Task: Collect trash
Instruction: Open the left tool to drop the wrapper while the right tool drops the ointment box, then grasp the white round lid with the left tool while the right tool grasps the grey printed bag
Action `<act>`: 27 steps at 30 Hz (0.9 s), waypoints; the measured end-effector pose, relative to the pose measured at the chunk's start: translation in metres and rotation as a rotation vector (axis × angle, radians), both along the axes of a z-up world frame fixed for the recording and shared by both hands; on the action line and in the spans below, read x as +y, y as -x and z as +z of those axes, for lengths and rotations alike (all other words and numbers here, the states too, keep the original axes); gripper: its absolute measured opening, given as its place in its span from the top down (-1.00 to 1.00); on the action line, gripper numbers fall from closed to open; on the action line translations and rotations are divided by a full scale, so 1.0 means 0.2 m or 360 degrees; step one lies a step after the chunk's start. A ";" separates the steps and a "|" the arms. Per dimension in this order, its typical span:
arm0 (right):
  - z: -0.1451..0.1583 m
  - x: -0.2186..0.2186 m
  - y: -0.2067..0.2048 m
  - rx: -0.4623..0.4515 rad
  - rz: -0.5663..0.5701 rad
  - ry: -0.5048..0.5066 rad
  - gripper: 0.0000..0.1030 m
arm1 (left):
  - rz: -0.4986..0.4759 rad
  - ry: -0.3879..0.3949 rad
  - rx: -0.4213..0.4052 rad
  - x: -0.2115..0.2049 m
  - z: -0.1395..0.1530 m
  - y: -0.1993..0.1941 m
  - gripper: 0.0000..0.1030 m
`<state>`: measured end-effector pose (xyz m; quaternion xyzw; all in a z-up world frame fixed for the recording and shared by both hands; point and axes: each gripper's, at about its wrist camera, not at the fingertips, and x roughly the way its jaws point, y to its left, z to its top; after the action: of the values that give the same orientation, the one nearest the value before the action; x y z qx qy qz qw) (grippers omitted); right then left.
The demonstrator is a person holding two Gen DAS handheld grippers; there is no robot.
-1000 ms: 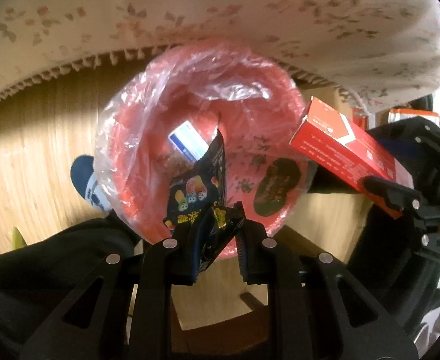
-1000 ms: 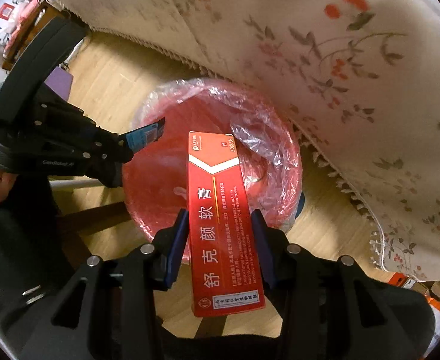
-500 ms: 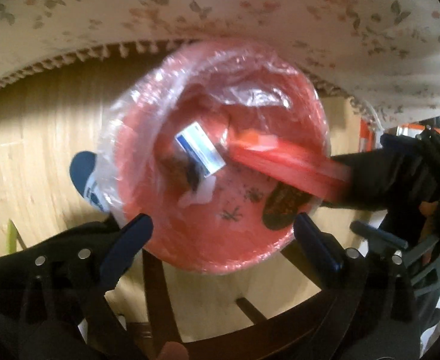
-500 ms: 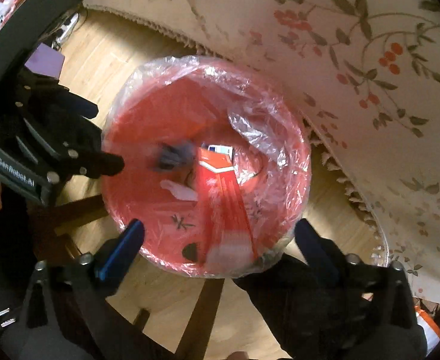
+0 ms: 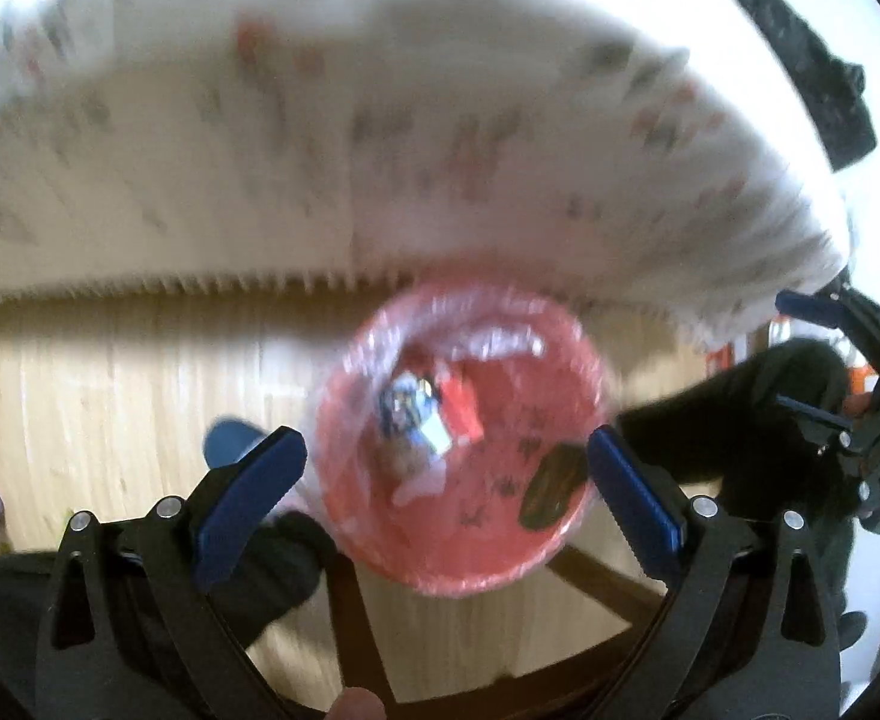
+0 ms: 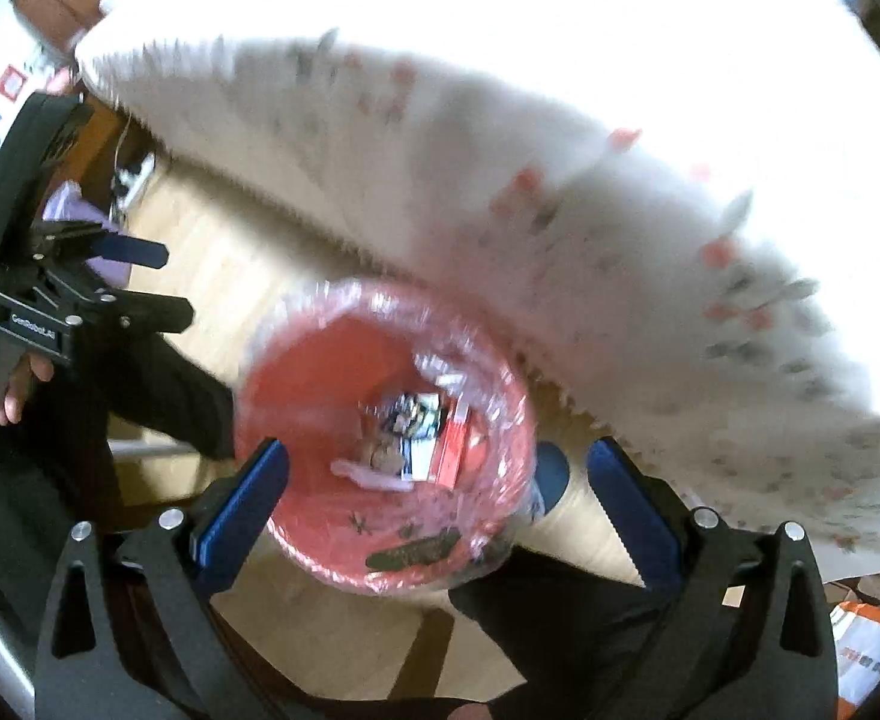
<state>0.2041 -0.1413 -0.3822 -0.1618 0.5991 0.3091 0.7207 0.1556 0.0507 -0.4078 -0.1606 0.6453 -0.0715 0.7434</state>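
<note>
- Both tongs stand wide and hold nothing: the left tongs and the right tongs each hang above the red bin, blue pads spread either side of its mouth.
- Jaws on both have just been opening, and nothing sits between them now.
- Down in the bin, on its clear plastic liner, lies the trash: the red carton against the far side of the heap, the dark snack wrapper beside it, touching or nearly so.
- Bin sits on the wooden floor, right at the fringe of the flowered cloth hanging off the tabletop.
- Risk, as I judge it: both views are smeared, so the hands look quick; a swing back toward the tabletop could catch that cloth, or a low pass could snag the loose liner rim and tip the bin.
- Against a second ago: the left tongs were clamped on the wrapper and the right on the carton, both above the bin; now both pieces are inside, and the bin looks smaller and farther below.
</note>
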 end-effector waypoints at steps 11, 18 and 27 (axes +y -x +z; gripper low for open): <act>0.49 -0.13 -0.45 -0.0342 -0.0253 -0.0185 -0.91 | 0.0068 -0.0147 -0.0426 0.13 0.57 -0.32 -0.89; 0.61 -0.13 -0.76 -0.0483 -0.0350 -0.0209 -0.91 | 0.0132 -0.0247 -0.0544 0.25 0.69 -0.63 -0.89; 0.65 -0.09 -1.16 -0.0555 -0.0450 -0.0227 -0.91 | 0.0135 -0.0344 -0.0698 0.38 0.76 -1.07 -0.89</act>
<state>0.4363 -0.1588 -0.2527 -0.0758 0.4589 0.2141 0.8590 0.3701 0.1263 -0.2565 -0.0879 0.4651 -0.0039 0.8809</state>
